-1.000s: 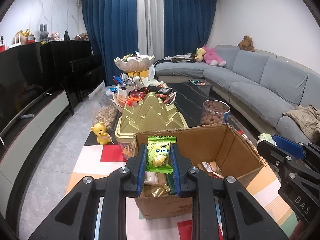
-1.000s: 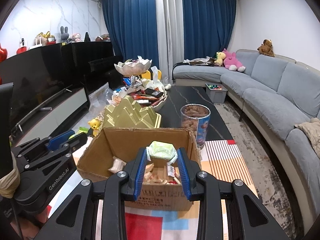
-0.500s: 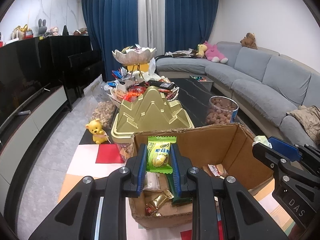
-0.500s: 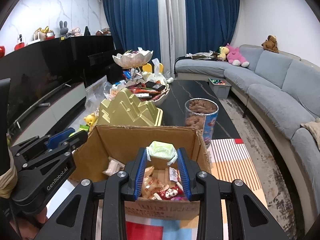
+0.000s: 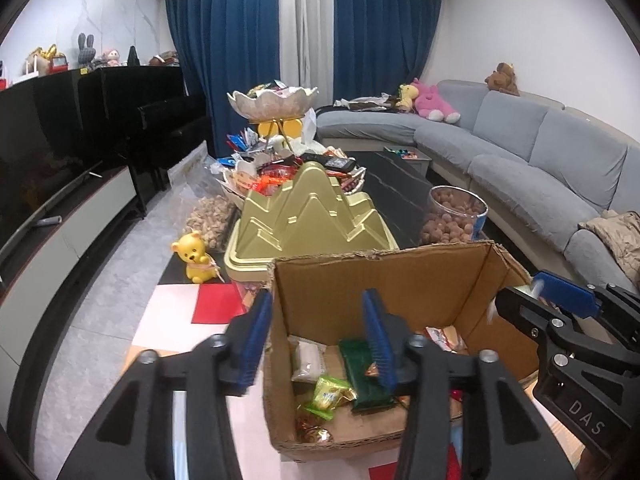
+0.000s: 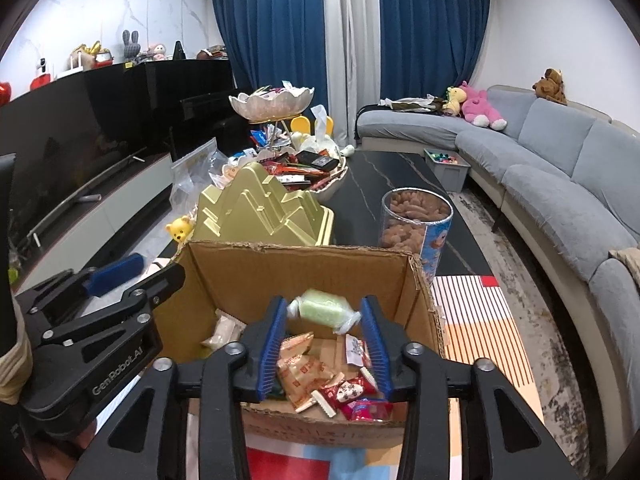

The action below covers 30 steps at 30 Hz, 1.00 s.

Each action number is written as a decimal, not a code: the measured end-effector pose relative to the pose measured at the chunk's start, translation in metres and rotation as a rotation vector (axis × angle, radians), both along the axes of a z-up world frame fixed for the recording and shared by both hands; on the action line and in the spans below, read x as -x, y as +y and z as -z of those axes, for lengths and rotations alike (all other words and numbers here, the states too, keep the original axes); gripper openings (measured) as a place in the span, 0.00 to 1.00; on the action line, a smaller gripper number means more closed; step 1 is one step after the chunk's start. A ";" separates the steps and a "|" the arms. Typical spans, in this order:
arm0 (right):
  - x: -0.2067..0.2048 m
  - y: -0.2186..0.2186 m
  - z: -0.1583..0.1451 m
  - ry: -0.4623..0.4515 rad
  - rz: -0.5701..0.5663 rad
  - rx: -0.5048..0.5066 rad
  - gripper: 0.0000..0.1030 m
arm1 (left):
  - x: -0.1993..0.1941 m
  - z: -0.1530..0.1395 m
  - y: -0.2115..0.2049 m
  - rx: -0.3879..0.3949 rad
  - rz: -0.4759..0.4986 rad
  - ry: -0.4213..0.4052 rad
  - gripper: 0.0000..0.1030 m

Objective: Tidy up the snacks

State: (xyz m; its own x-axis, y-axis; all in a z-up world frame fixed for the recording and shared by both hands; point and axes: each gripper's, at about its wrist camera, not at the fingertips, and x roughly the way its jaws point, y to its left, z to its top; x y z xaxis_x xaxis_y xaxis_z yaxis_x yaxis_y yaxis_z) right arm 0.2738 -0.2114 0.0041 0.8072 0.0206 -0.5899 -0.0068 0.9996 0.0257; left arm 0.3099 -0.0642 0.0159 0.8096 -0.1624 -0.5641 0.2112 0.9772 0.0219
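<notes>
Both my drops are under way at the cardboard box (image 5: 384, 276). My left gripper (image 5: 316, 344) has just been opening and stands spread over the box with nothing between its pads; the green-and-yellow packet (image 5: 328, 392) lies inside among other wrappers. My right gripper (image 6: 324, 344) has just been opening too, the pale green candy (image 6: 324, 308) loose between its pads above the box. Plenty remains: the snack pile (image 6: 304, 168) beyond the box. The box's near corners are hidden.

- Open cardboard box (image 5: 380, 276) top at lower centre, passable from above.
- Blocked beyond by gold lid (image 5: 308, 208) and snack jar (image 6: 416, 220).
- Crowded at frame sides by neighbouring gripper (image 5: 560, 320).
</notes>
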 end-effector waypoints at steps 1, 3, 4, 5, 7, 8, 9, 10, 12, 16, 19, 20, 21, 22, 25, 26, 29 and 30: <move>0.000 -0.001 0.000 0.000 0.004 -0.004 0.52 | 0.000 -0.001 0.001 -0.001 -0.004 -0.002 0.54; 0.003 -0.003 -0.002 -0.005 0.017 -0.011 0.68 | 0.004 -0.003 0.003 -0.009 -0.020 -0.015 0.62; 0.005 -0.004 -0.003 -0.012 0.026 -0.011 0.75 | 0.006 -0.005 0.003 -0.018 -0.026 -0.023 0.65; 0.006 -0.005 -0.005 -0.018 0.033 -0.009 0.76 | 0.008 -0.006 0.003 -0.025 -0.030 -0.029 0.67; 0.010 -0.006 -0.008 -0.024 0.041 -0.001 0.76 | 0.011 -0.009 0.004 -0.035 -0.039 -0.040 0.74; 0.011 -0.006 -0.009 -0.025 0.042 0.000 0.76 | 0.013 -0.010 0.005 -0.036 -0.045 -0.044 0.78; 0.012 -0.006 -0.009 -0.025 0.044 0.001 0.76 | 0.014 -0.011 0.005 -0.036 -0.050 -0.047 0.79; 0.013 -0.007 -0.010 -0.025 0.046 0.001 0.76 | 0.016 -0.013 0.006 -0.035 -0.055 -0.050 0.81; 0.017 -0.006 -0.013 -0.027 0.047 0.002 0.76 | 0.019 -0.015 0.009 -0.033 -0.063 -0.049 0.82; 0.025 -0.004 -0.016 -0.025 0.050 0.008 0.76 | 0.026 -0.019 0.014 -0.028 -0.079 -0.048 0.88; 0.031 -0.002 -0.020 -0.027 0.054 0.015 0.76 | 0.035 -0.022 0.018 -0.029 -0.087 -0.054 0.90; 0.034 -0.001 -0.021 -0.029 0.055 0.017 0.76 | 0.037 -0.023 0.019 -0.030 -0.088 -0.055 0.91; 0.036 0.000 -0.022 -0.029 0.056 0.018 0.76 | 0.041 -0.024 0.020 -0.030 -0.092 -0.056 0.92; 0.039 0.000 -0.023 -0.029 0.057 0.020 0.76 | 0.043 -0.026 0.021 -0.030 -0.093 -0.056 0.93; 0.049 0.001 -0.028 -0.033 0.062 0.019 0.76 | 0.054 -0.030 0.023 -0.032 -0.097 -0.062 0.95; 0.051 0.002 -0.029 -0.033 0.064 0.018 0.76 | 0.058 -0.031 0.024 -0.032 -0.098 -0.063 0.96; 0.062 0.002 -0.032 -0.035 0.069 0.014 0.76 | 0.067 -0.033 0.025 -0.029 -0.098 -0.063 0.97; 0.066 0.002 -0.032 -0.036 0.071 0.015 0.76 | 0.071 -0.033 0.026 -0.029 -0.097 -0.061 0.97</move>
